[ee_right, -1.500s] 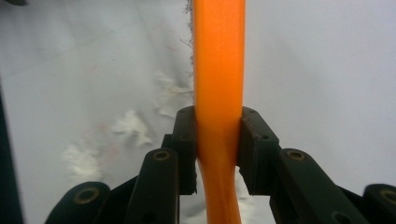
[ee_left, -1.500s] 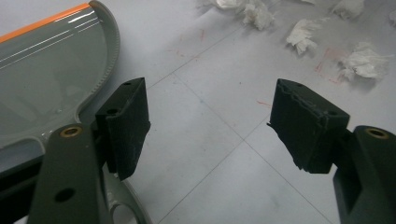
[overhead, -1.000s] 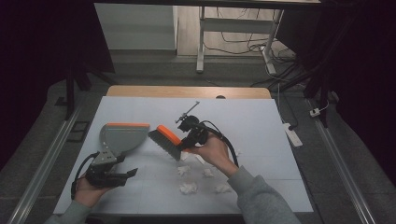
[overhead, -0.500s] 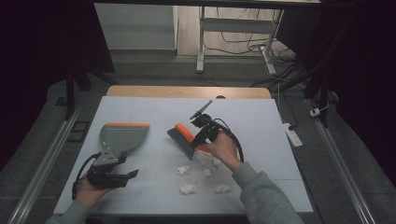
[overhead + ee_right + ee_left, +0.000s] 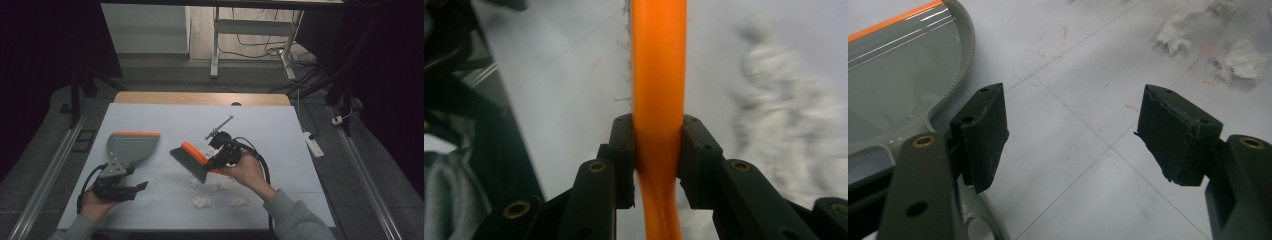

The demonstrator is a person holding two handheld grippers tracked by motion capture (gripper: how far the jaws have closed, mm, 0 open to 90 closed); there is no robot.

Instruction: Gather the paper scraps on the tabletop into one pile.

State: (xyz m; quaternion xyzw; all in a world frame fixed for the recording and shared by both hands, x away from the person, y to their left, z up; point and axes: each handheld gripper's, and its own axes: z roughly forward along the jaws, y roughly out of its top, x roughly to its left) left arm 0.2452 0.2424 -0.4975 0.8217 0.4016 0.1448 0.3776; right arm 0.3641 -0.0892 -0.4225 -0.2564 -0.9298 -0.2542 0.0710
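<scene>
A white table [image 5: 150, 117] stands on grey floor [image 5: 350, 165] in a dark room.

Open tongs [image 5: 1073, 135] over the white desk [image 5: 1083, 165]
Jaws stand wide apart; a grey dustpan [image 5: 893, 85] with an orange edge lies beside the left jaw, crumpled paper scraps [image 5: 1228, 55] farther off.

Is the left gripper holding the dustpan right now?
No, the left gripper has its jaws wide apart over bare table, and the grey dustpan lies beside it, not between them.
</scene>
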